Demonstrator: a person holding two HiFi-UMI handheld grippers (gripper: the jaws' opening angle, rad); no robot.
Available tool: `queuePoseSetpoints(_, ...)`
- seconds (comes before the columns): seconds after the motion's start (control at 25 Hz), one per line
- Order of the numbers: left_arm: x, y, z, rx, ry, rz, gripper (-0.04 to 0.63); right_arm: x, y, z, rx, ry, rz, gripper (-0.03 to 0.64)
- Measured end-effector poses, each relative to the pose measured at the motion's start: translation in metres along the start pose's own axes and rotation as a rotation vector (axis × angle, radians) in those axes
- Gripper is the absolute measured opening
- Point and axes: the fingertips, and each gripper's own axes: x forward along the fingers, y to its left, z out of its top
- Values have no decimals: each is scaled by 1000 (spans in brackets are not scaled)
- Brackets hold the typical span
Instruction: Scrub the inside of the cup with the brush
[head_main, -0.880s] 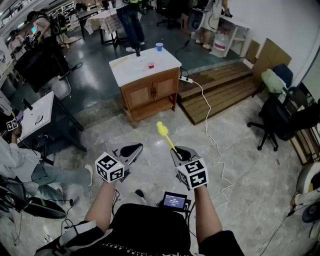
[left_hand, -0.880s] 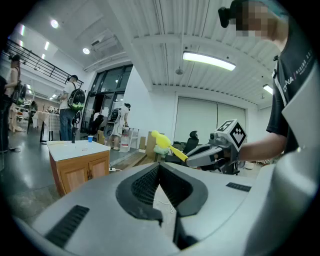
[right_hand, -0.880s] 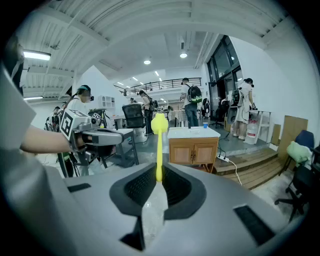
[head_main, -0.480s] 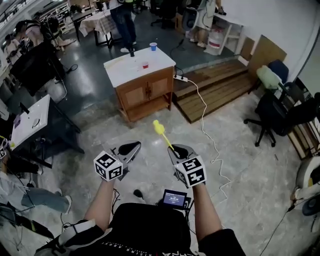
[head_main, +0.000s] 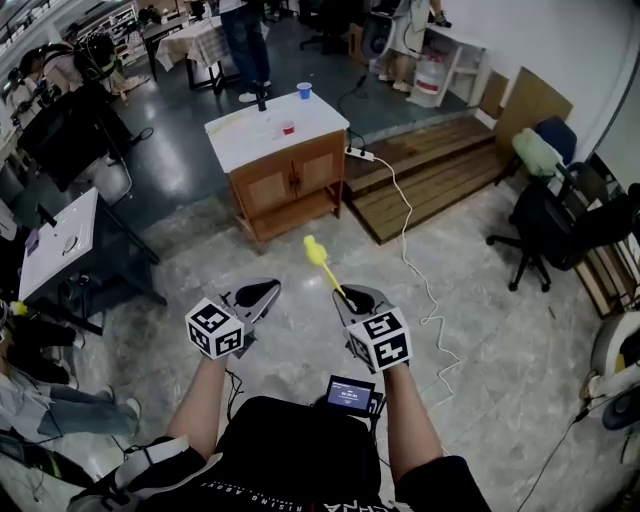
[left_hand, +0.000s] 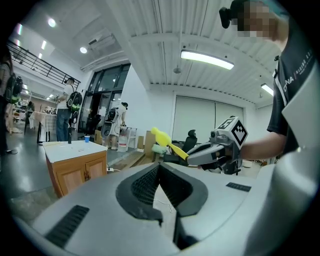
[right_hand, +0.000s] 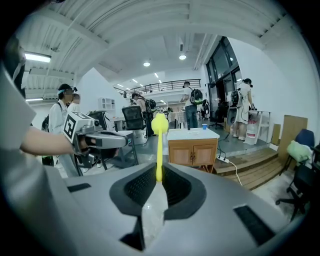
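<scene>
Lower centre of the head view: the left gripper (head_main: 262, 293) is riding beside its mate, jaws pressed together, nothing between them.

Upper centre, well apart from both: the blue cup (head_main: 304, 91) is standing upright on the white-topped cabinet (head_main: 262, 140), near its far right corner. A small red item (head_main: 288, 128) is sitting mid-top, too small to identify.

Right of the left gripper: the brush (head_main: 322, 262) is sticking out of the right gripper (head_main: 347, 294), which is pinching the yellow handle at its lower end. The long axis is running up and left, head end aiming roughly toward the cabinet.

Judgement: the cup is lying ahead of the brush tip across open floor, so the coming move is calling for closing that gap first. Neither gripper is plainly nearer. The left one is free to steady the cup.

The right gripper view is showing the brush head just left of the cabinet, cup on top; the head view is not giving that alignment. The left gripper view is showing the brush side-on.
</scene>
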Motion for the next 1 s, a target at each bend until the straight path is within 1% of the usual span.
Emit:
queuePoseSetpoints(0.24, 3, 3, -3, -1, 22, 3, 3, 4, -5, 0, -2, -10, 2, 44)
queuePoseSetpoints(0.52, 2, 6, -5, -2, 32, 18, 3, 7, -2, 3, -9, 0, 28, 44)
queuePoseSetpoints(0.8, 3, 5, -9, -24, 36, 37, 3, 8, -9, -4, 7, 3, 34, 44)
queuePoseSetpoints(1.0, 6, 10, -19, -44, 53, 40, 3, 14, -18, -11, 32, 4, 29, 44)
